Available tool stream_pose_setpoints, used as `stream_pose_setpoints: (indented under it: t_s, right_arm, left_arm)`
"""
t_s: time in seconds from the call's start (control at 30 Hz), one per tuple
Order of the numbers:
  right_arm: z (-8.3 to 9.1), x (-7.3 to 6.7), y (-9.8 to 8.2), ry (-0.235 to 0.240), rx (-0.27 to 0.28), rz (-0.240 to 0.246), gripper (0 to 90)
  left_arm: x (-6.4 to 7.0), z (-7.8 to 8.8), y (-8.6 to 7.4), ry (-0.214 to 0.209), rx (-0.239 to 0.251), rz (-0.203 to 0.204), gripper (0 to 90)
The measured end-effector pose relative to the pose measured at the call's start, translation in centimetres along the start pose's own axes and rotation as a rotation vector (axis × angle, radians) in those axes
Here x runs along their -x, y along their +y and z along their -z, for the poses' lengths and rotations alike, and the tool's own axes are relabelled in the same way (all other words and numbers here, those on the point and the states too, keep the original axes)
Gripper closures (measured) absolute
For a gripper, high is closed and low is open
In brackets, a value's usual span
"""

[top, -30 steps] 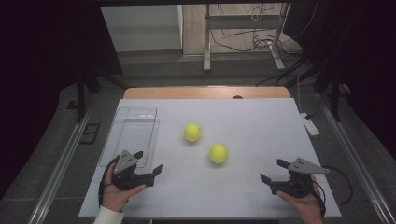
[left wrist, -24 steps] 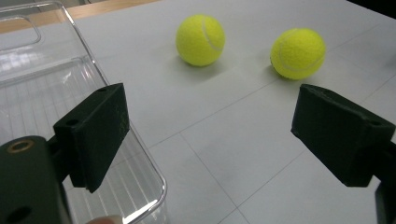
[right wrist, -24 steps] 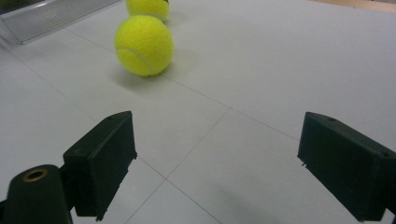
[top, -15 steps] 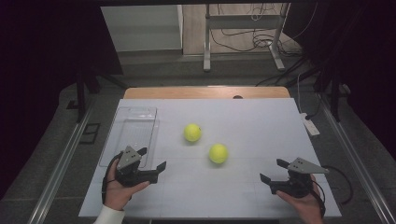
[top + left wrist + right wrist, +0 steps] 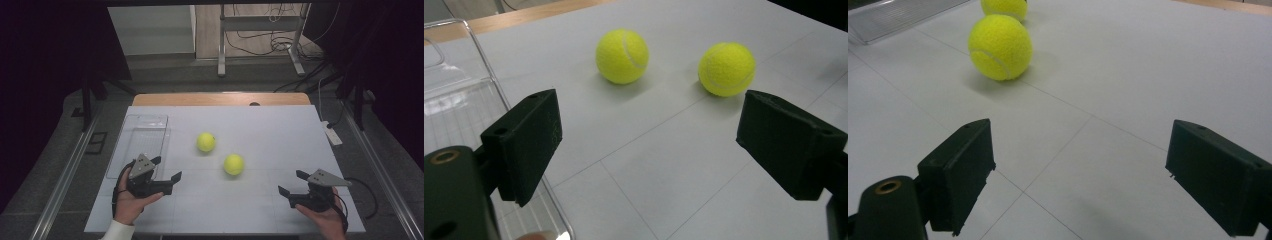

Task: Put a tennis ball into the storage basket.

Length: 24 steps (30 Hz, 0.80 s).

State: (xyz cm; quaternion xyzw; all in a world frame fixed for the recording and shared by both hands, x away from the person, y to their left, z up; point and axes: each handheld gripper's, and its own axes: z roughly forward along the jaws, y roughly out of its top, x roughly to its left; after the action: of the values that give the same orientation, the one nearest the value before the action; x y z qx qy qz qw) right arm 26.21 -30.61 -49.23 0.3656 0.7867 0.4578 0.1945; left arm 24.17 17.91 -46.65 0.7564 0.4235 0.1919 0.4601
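Observation:
Two yellow tennis balls lie on the white table: one (image 5: 206, 142) nearer the middle-left, the other (image 5: 233, 164) a little right and closer to me. The left gripper view has the first ball (image 5: 622, 55) and the second ball (image 5: 727, 68) ahead of its jaws. My left gripper (image 5: 166, 170) is held near the front left, open, nothing between its jaws, pointing right toward the balls. My right gripper (image 5: 292, 183) rests at the front right, open and empty. In the right gripper view (image 5: 1073, 175) the nearer ball (image 5: 1000, 47) lies ahead to the left.
A clear plastic tray (image 5: 140, 140) sits at the table's left side, just beyond my left hand; its rim (image 5: 489, 65) runs beside the left jaw. A white power strip (image 5: 332, 133) lies off the right edge. Metal stand legs and cables are on the floor behind.
My left gripper has shifted slightly right and forward, toward the balls. The right gripper and both balls are where they were.

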Motion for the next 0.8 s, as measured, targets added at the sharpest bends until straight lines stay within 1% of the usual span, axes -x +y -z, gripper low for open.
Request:
stream_pose_setpoints:
  t_s: [0.1,0.37,0.47,0.57,0.8]
  right_arm:
    - [0.0,0.0,0.0,-0.001,-0.002,0.000,12.4]
    - [0.0,0.0,0.0,0.004,-0.002,0.002,12.1]
    - [0.0,-0.1,0.0,0.005,-0.003,0.003,12.1]
    - [-0.1,-0.1,0.0,0.005,-0.004,0.003,12.1]
    - [0.0,0.0,0.0,0.004,-0.004,0.001,12.1]
  left_arm:
    - [0.2,-0.2,0.2,-0.011,-0.011,-0.001,11.7]
    - [0.9,-0.7,0.8,-0.029,-0.018,-0.014,11.3]
    - [0.9,-0.8,0.9,-0.031,-0.017,-0.015,11.3]
    - [1.1,-1.1,1.1,-0.042,-0.019,-0.013,11.3]
    - [2.0,-1.8,1.4,-0.061,-0.026,-0.032,11.2]
